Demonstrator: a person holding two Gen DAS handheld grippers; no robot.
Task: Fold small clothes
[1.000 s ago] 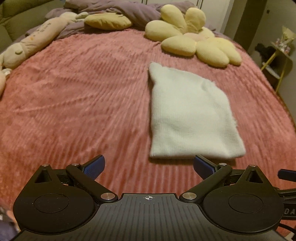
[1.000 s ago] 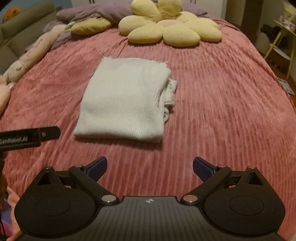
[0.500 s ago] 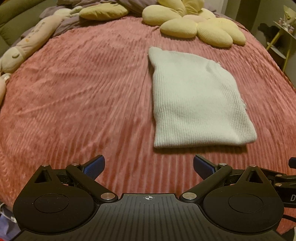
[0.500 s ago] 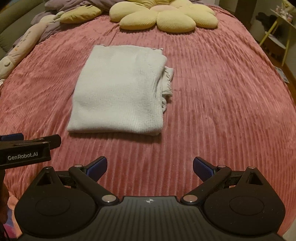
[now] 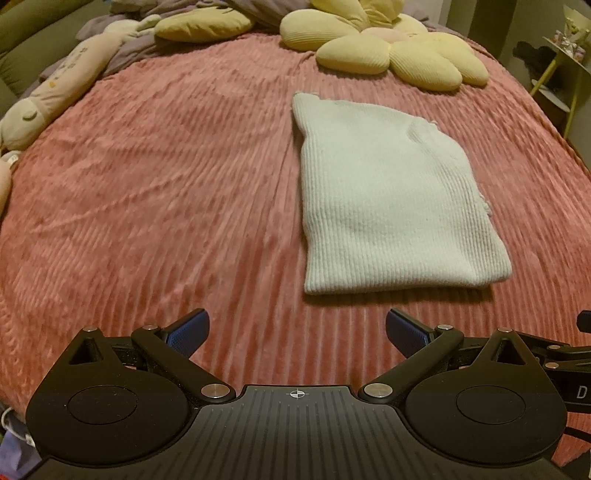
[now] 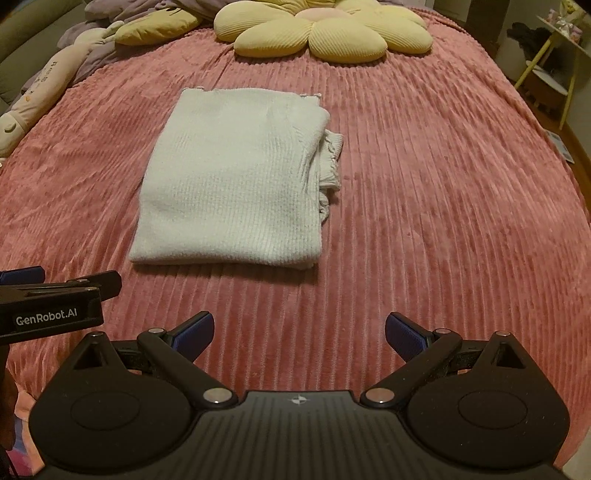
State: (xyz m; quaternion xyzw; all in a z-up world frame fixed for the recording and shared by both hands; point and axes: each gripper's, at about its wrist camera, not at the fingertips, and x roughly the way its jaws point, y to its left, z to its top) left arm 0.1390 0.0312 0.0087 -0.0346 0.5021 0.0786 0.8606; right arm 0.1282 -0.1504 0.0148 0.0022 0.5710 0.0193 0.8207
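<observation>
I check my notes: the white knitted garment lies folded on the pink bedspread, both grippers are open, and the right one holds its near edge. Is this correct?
Not quite. The right gripper holds nothing: in the right wrist view it is open short of the white knitted garment. The garment does lie folded on the pink bedspread, and the left gripper is open.

Both views sit low behind their own spread blue fingers, looking forward and slightly down along a pink ribbed bedspread (image 5: 147,206) toward the flower cushion (image 6: 321,33) at the far end. The left camera has the folded white garment (image 5: 384,199) ahead to its right; the right camera has it ahead to its left. The 2 views share garment, cushion and bedspread.
</observation>
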